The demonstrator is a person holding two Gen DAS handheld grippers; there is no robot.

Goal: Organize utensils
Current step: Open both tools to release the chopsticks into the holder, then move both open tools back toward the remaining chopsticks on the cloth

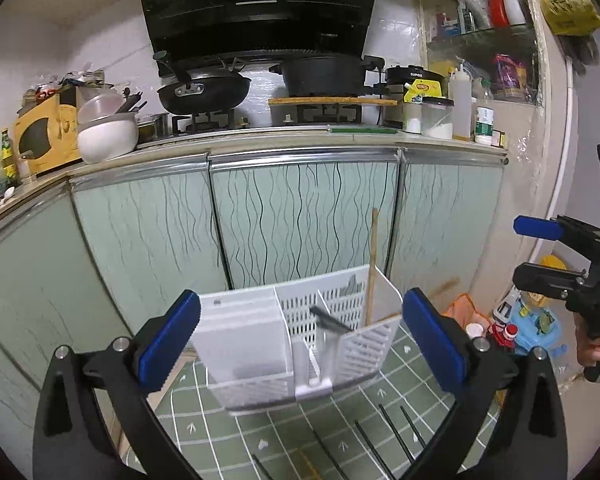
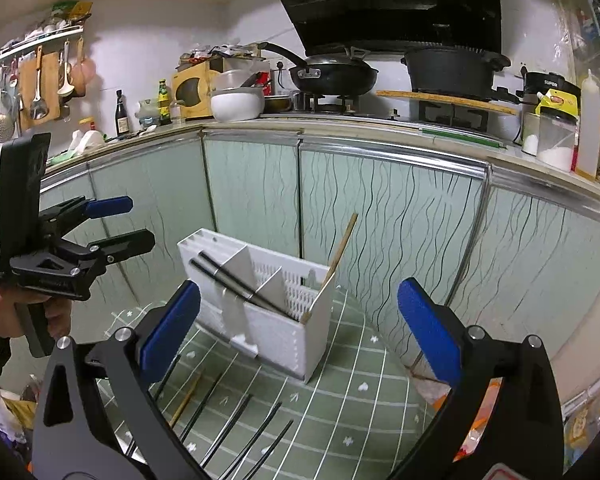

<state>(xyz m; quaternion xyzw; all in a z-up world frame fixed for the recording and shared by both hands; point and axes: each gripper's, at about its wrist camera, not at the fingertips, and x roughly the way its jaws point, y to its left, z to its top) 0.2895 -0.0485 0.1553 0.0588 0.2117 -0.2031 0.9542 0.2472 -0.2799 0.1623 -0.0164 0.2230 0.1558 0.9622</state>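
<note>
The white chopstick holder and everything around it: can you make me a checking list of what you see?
Surface: green grid-patterned mat.
Job's things: white utensil holder upright on the mat; two black chopsticks lean inside it, one wooden chopstick at its end; loose black chopsticks and a loose wooden chopstick lie in front.
Clutter: nothing seen on the mat.
Grippers: left gripper open, empty; right gripper open, empty.
Cables: nothing seen.
Surroundings: green cabinet doors, wok and black pot on the stove.
</note>
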